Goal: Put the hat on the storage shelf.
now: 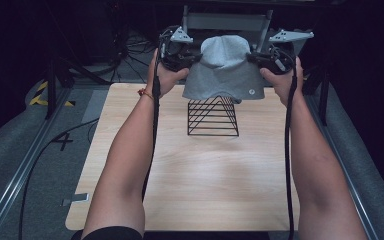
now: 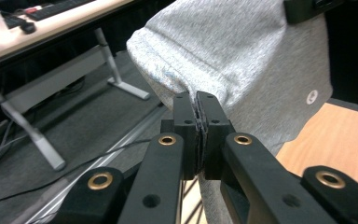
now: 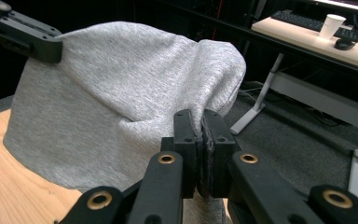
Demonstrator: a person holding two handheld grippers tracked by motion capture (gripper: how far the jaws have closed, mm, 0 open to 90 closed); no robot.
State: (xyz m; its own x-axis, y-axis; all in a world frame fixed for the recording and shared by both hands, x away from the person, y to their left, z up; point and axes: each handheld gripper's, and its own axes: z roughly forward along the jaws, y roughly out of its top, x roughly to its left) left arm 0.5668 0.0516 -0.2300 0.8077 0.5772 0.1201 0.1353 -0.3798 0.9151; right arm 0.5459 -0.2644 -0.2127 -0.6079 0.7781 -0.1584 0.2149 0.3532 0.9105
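Item: grey garment (image 1: 225, 70), held up over the far end of the counter (image 1: 195, 185), spread between my two grippers. Its lower hem hangs over the top of a black wire rack (image 1: 213, 117); I cannot tell whether cloth and rack touch. The rack's upper part is hidden behind the cloth.

Left gripper (image 1: 192, 59): jaws clamped tight on the garment's left edge, a thin fold of cloth (image 2: 242, 60) pinched between them in the left gripper view.

Right gripper (image 1: 254, 58): jaws clamped likewise on the right edge, with cloth (image 3: 121, 102) bunched at the pads in the right gripper view.

Small round pale mark (image 1: 250, 92) near the hem, too small to read.

Hard to make out: what kind of garment this is; background dark, with cables (image 1: 130, 50) on the floor behind.
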